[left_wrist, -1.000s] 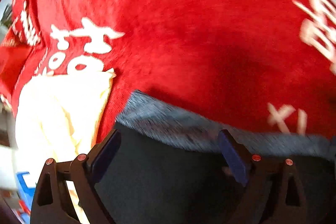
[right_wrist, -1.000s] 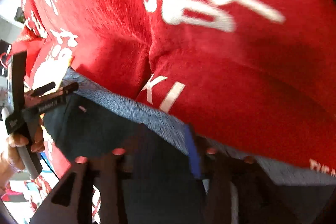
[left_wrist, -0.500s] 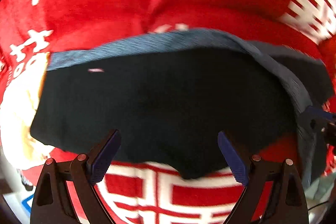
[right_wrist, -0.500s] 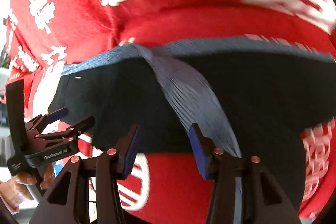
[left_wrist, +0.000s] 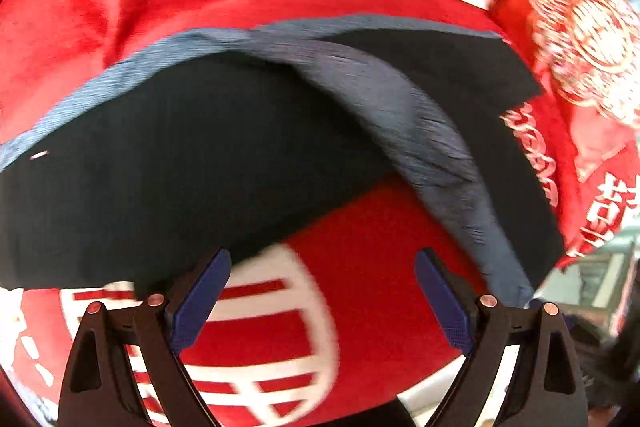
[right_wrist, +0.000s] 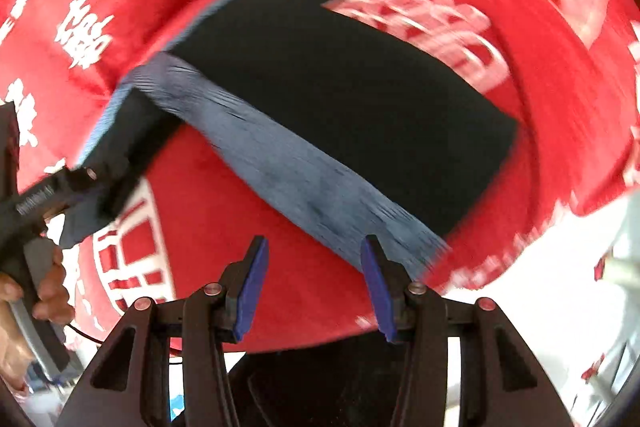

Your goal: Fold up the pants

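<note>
The right gripper hangs over the near edge of the bed with its blue pads about half spread and nothing between them; only red cloth shows in the gap. The left gripper stands wider, its pads likewise bare over a white printed ring on the red blanket. In the right wrist view the left gripper sits at the left edge, held by a hand, close against the near-left corner of the pants, though blur hides whether it touches them. The pants lie just beyond both grippers, dark and spread flat on the blanket, with the grey waistband running diagonally from far left to near right and one leg reaching toward the far side. Neither gripper has cloth in hand, so the fold seems unfinished or between steps. The main risk is a grip that takes only the top layer of the waistband, which would let the lower layer drag and skew the fold. A deep pinch could also catch the plush blanket along with the pants and pull it up. The waistband's near end lies close to the bed edge, so a careless tug could slide the garment off. The blanket carries large white characters and some Latin lettering, all too blurred to read. Small white print on the left gripper's body cannot be made out either.
</note>
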A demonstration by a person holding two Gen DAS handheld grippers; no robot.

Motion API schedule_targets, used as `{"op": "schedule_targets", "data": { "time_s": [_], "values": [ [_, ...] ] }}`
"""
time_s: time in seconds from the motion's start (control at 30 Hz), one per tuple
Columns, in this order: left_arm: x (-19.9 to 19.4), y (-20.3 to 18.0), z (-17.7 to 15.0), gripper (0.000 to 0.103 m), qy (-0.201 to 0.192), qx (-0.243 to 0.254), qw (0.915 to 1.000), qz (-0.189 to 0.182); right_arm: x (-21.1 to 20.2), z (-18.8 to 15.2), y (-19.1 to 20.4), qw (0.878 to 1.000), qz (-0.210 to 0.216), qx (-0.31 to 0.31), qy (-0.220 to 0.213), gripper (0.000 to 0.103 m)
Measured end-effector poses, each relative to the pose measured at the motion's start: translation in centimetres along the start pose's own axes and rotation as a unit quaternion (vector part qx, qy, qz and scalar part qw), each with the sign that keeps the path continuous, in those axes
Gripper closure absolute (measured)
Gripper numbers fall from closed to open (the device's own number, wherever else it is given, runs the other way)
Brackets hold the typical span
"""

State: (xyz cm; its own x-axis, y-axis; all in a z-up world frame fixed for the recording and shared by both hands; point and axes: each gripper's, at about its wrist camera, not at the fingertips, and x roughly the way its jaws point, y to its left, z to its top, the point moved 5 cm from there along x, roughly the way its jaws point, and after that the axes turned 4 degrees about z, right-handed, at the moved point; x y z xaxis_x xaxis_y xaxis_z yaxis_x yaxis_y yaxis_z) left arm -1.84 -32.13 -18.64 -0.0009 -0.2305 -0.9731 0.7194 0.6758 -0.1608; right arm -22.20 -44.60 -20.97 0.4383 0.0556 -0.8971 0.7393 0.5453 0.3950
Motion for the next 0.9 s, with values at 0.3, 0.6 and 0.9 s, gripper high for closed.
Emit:
{"op": "schedule_targets", "data": {
  "time_s": [0.3, 0.6, 0.9],
  "values": [
    [3.7, -5.4, 1.6, 0.009, 0.019, 0.022, 0.9995, -0.014, 1.2, -1.9, -6.1, 0.998, 0.028, 0.060, 0.009, 0.051],
    [5.4, -7.3, 1.7, 0.009, 0.033, 0.000, 0.9992, -0.023, 1.4, -1.0, -5.8, 0.992, 0.123, 0.031, 0.022, 0.051],
    [5.6, -8.4, 2.1, 0.009, 0.035, -0.013, 0.9991, -0.021, 2.1, -1.4, -5.9, 0.984, 0.169, 0.042, 0.042, 0.060]
  ]
}}
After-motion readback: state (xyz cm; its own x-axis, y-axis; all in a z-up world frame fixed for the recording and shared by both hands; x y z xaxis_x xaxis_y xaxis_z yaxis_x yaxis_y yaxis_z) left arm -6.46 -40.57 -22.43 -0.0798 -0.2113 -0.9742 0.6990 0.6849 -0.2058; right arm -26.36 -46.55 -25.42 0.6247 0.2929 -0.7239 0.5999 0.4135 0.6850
